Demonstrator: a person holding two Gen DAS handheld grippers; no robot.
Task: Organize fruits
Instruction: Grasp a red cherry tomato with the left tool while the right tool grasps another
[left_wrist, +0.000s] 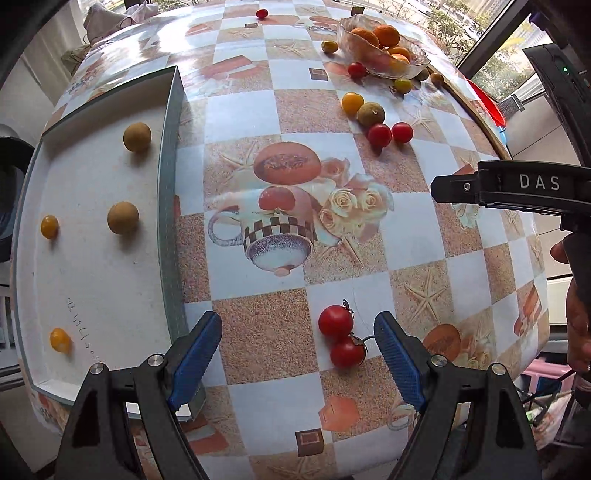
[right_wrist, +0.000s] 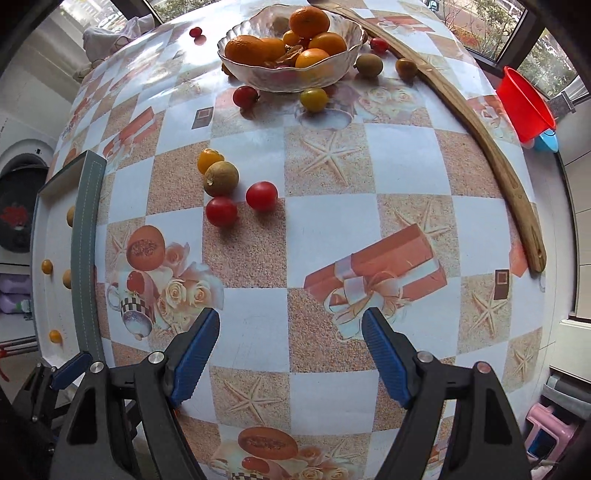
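Blue-padded left gripper (left_wrist: 297, 354): jaws wide, two touching red tomatoes (left_wrist: 341, 336) between the pads, nearer the right one. Right gripper (right_wrist: 291, 354): jaws wide, bare tablecloth (right_wrist: 321, 221) between. Tray (left_wrist: 168, 192) at nine o'clock holds four small fruits. Glass bowl (right_wrist: 258, 74) of oranges at twelve o'clock, loose fruits around it.

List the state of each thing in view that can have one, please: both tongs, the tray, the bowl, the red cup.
Left tongs: open, empty, two red tomatoes between the fingers.
Right tongs: open, empty, above bare tablecloth.
Tray: holds two brown and two yellow fruits.
Glass bowl: upright, filled with oranges.
Red cup: lying tilted beyond the table edge.
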